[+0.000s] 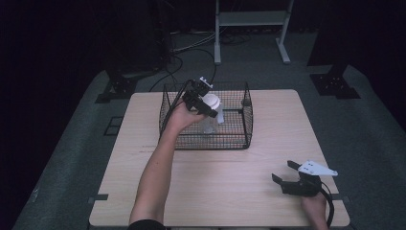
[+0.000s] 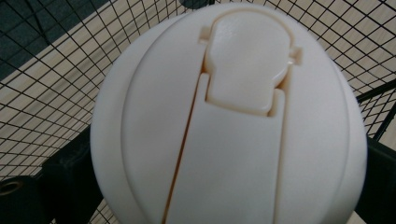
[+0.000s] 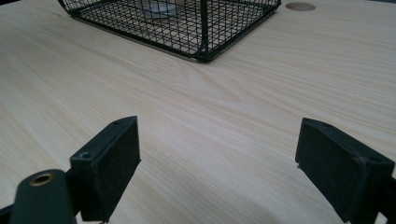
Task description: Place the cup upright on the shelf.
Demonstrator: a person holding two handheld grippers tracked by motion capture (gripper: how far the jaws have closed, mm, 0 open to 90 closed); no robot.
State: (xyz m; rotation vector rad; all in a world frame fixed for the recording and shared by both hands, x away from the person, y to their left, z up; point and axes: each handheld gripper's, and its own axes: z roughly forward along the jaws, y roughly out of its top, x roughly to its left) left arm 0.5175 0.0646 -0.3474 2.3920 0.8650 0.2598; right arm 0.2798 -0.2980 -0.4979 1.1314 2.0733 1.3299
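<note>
Gripping a white-lidded bottle (image 1: 211, 115) inside the wire basket (image 1: 239, 142), left tongs (image 1: 200, 103) are seen upper centre; right tongs (image 1: 286, 177) are spread wide above the table (image 1: 230, 191).

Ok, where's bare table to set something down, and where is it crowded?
Bare table lies between the basket and the near edge, left of the open right gripper. Strips beside the basket are also bare. Inside the basket is crowded: the left gripper grips a bottle there.
</note>
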